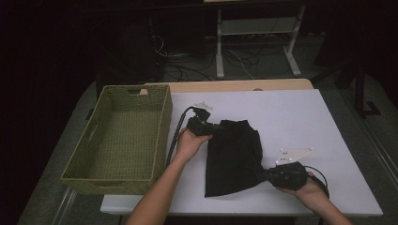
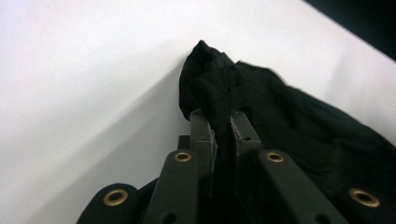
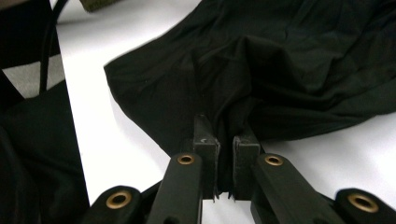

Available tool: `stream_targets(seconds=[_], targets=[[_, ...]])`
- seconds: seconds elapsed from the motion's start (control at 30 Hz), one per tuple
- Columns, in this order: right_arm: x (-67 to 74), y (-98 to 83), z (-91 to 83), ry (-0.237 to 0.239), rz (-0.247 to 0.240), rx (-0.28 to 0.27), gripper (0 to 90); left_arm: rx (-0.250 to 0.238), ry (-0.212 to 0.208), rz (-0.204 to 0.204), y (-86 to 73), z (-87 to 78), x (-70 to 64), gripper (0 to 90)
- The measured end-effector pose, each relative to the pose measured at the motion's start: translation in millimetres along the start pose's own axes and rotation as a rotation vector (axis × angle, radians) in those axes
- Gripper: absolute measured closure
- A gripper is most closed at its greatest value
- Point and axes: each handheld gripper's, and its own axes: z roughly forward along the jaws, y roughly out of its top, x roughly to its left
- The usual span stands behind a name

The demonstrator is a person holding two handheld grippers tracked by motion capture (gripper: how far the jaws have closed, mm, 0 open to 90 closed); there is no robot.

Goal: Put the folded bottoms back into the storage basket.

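Note:
A black cloth (image 1: 233, 157) lies crumpled on the white table (image 1: 291, 117), near its middle. My left gripper (image 1: 210, 127) is at the cloth's far left corner, held by a hand coming from the front. In the left gripper view the jaws (image 2: 223, 123) are pinched on a raised fold of the cloth (image 2: 289, 116). At the cloth's near right edge, my right gripper (image 1: 263, 174) grips a bunched part. In the right gripper view its jaws (image 3: 226, 135) are shut on the gathered fabric (image 3: 280, 56).
A green woven basket (image 1: 108, 183) stands at the table's left side, with nothing inside it. A black cable (image 1: 176, 136) trails from the left gripper along the basket's right wall. Bare white tabletop stretches to the right and behind the cloth. Desk legs and cables sit on the floor beyond.

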Motion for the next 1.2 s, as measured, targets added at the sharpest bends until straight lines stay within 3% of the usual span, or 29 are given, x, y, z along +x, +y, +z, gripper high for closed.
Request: stream_targets(seconds=[0.6, 0.73, 0.9, 1.2], targets=[[-10.5, 29.5, -2.4, 0.022, -0.012, -0.088, 83.3, -0.037, -0.064, 0.059, 17.5, -10.6, -26.8, 82.0], [-13.3, 39.9, -3.6, 0.038, -0.018, -0.106, 83.3, -0.047, -0.067, 0.053, 21.9, -13.0, -30.0, 82.0], [-16.9, 55.4, -6.4, 0.034, -0.033, -0.128, 83.3, -0.026, -0.061, 0.062, 37.5, -15.4, -37.2, 82.0], [-20.5, 84.0, -16.4, 0.042, -0.067, -0.164, 83.3, -0.041, -0.056, 0.031, 56.2, -32.3, -39.9, 82.0]])
